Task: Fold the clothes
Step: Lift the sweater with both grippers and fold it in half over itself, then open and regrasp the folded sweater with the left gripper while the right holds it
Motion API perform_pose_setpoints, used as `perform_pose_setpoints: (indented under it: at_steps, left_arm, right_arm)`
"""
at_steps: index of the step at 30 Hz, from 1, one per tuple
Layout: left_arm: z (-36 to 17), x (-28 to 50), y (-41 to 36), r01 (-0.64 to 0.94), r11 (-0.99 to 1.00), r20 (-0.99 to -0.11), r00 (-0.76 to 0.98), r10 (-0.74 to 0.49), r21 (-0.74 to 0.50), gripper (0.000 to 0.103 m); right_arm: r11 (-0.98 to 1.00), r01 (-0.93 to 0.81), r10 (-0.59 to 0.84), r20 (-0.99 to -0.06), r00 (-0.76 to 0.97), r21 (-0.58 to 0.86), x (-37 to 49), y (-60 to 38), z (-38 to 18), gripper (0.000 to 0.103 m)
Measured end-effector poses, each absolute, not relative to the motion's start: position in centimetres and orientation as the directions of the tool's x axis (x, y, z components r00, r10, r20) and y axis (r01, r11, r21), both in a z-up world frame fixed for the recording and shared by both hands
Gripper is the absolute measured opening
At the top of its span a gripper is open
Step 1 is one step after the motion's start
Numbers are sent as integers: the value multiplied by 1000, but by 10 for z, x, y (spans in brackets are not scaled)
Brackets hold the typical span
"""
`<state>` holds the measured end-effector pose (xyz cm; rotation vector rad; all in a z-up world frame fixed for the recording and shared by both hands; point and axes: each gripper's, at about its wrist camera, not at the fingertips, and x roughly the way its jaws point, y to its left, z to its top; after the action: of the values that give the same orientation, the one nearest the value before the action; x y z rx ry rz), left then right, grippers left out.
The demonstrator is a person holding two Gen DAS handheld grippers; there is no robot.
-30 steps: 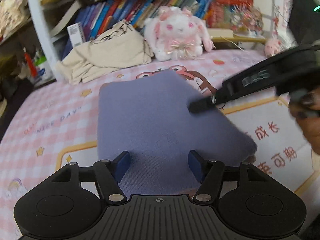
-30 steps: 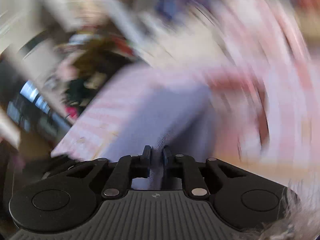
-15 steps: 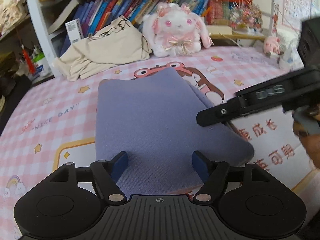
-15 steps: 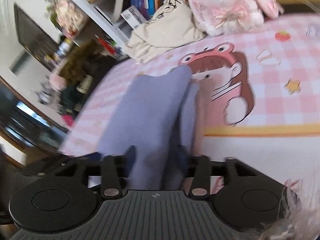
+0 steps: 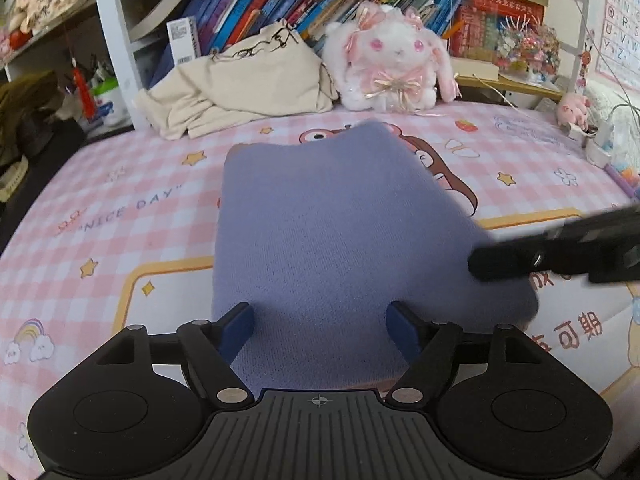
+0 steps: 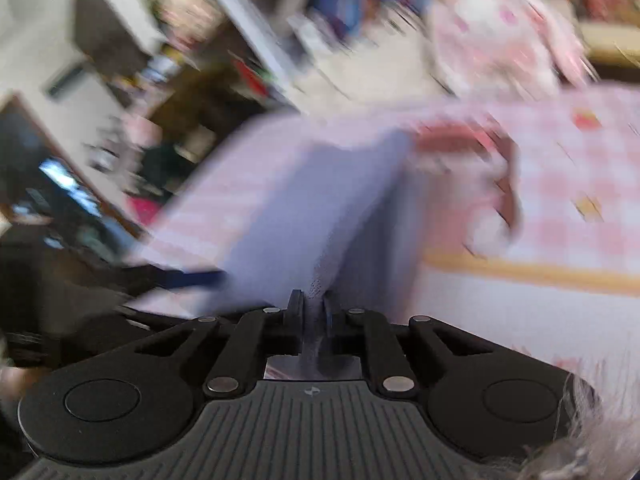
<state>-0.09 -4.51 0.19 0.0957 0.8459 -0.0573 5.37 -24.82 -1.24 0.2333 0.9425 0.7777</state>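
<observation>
A folded lavender-blue knit garment [image 5: 332, 232] lies on the pink checked bed sheet [image 5: 120, 216]. My left gripper [image 5: 320, 326] is open, its blue-padded fingers spread over the garment's near edge. My right gripper [image 6: 311, 308] is shut on the garment's right edge [image 6: 320, 240], pinching a ridge of cloth; that view is motion-blurred. The right gripper also shows in the left wrist view [image 5: 560, 254] as a dark bar at the garment's right side.
A beige cloth heap [image 5: 244, 84] and a white-pink plush rabbit [image 5: 392, 60] sit at the back against a bookshelf [image 5: 320, 4]. Small items lie at the far right edge [image 5: 596, 140]. Dark clutter lies beyond the bed's left side [image 5: 32, 120].
My right gripper opened half a second ago, shifted toward the near right edge and has shut on the garment again. The left gripper stayed open and drew back slightly.
</observation>
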Motion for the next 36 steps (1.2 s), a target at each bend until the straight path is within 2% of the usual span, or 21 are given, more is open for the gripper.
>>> perform_pose_setpoints:
  at_steps: [3,10,13,14,16,19,30,36]
  left_arm:
    - [0,-3,-54,106,988,-751,661,15,113,77]
    - [13,-4,-50,32,994,-737,674,53,101,81]
    - [22,-9,-44,-24,997,-713,697,72,77,86]
    - [25,-11,-42,-43,997,-707,703,78,67,86]
    - [28,-13,-39,-72,996,-701,708,87,51,87]
    - [28,-17,-37,-97,995,-703,705,93,34,90]
    - [24,-24,-41,-101,995,-725,684,80,15,91]
    - [21,-21,-31,-92,995,-737,675,36,-36,91]
  right_arm:
    - [700,-415,707,-641,297,580,62,-258,-29,10]
    - [704,-465,699,-642,315,537,54,-258,-21,16]
    - [704,-476,699,-636,328,528,52,-262,-17,28]
    - [710,-480,692,-637,339,516,51,-264,-15,42]
    - [726,-485,674,-643,364,487,49,-266,-10,54]
    - [741,-474,659,-652,376,476,48,-271,-9,60]
    - [752,-435,647,-681,344,494,47,-279,-12,69]
    - [772,-408,624,-702,342,488,43,-275,-13,73]
